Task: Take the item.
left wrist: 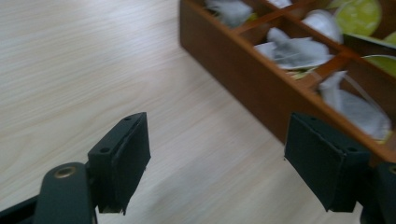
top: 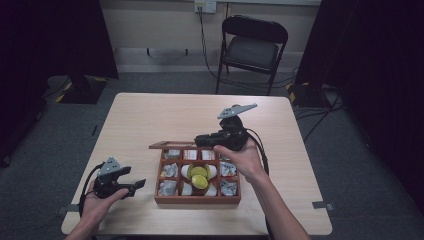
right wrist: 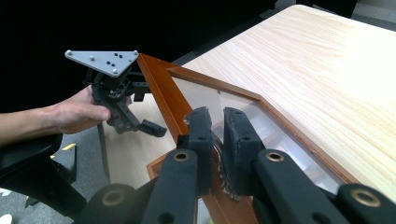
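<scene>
Holding one lid [right wrist: 261, 100], one box [top: 197, 199], nine compartments

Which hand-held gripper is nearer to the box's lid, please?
Right: the right hand-held gripper is shut on the lid; the left hand-held gripper hovers beside the box.

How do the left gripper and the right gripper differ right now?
The left gripper has its jaws apart with nothing between them, while the right gripper is shut on the lid of the wooden box. The left gripper sits beside the box; the right is at its far edge. Both are black, hand-held, with grey plates.
</scene>
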A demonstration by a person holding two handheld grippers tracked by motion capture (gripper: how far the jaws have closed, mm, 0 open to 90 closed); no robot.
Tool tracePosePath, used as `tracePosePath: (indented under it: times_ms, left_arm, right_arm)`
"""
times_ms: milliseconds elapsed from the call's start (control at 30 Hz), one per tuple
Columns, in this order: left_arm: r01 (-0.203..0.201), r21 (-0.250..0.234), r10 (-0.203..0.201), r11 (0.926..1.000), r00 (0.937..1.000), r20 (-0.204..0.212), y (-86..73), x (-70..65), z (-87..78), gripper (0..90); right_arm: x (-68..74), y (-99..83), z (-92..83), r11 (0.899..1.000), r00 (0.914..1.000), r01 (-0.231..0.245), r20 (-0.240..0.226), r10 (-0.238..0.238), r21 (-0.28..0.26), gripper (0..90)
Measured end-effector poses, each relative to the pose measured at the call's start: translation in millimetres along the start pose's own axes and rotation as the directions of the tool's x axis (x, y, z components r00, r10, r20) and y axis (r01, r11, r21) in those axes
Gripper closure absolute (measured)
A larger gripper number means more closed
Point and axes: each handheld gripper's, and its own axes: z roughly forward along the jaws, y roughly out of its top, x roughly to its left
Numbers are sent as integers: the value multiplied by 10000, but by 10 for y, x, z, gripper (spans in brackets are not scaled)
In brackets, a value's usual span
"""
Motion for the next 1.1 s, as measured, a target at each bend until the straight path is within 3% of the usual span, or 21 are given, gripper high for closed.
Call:
tracePosePath:
  times_ms: [33, 167, 300, 533, 733, 867, 967, 1100]
  left_arm:
    - [0, 0, 0, 10000, 10000, 0, 0, 0, 0, 232]
    - [-784, 16, 784, 9969, 9966, 270, 76, -128, -12, 234]
    - [-1097, -144, 1105, 9939, 9911, 738, 120, -264, 0, 235]
    - [-1340, -424, 1382, 9901, 9833, 1185, 188, -391, -2, 236]
    - [-1513, -572, 1589, 9868, 9730, 1673, 240, -523, 16, 241]
    - [-1937, -606, 2022, 9792, 9572, 2072, 281, -643, 70, 266]
    - [-2171, -425, 2212, 9752, 9549, 1978, 314, -726, 133, 269]
    - [-2533, -337, 2544, 9668, 9414, 2215, 400, -844, 241, 280]
  right_arm:
    - [0, 1, 0, 10000, 10000, 4, -2, -4, -1, 821]
    - [-3, 4, 0, 10000, 10000, 6, -15, -6, 1, 821]
    - [-4, 5, 0, 10000, 10000, 0, -16, 0, 2, 821]
    - [0, 3, 3, 10000, 10000, -15, -11, 15, 5, 821]
    - [1, 2, 4, 10000, 10000, -22, -11, 22, 5, 821]
    - [-2, 4, 2, 10000, 10000, -20, -12, 20, 7, 821]
    - [-2, 6, 3, 10000, 10000, -14, -13, 14, 11, 821]
    - [-7, 8, -1, 10000, 10000, -30, -30, 30, 18, 821]
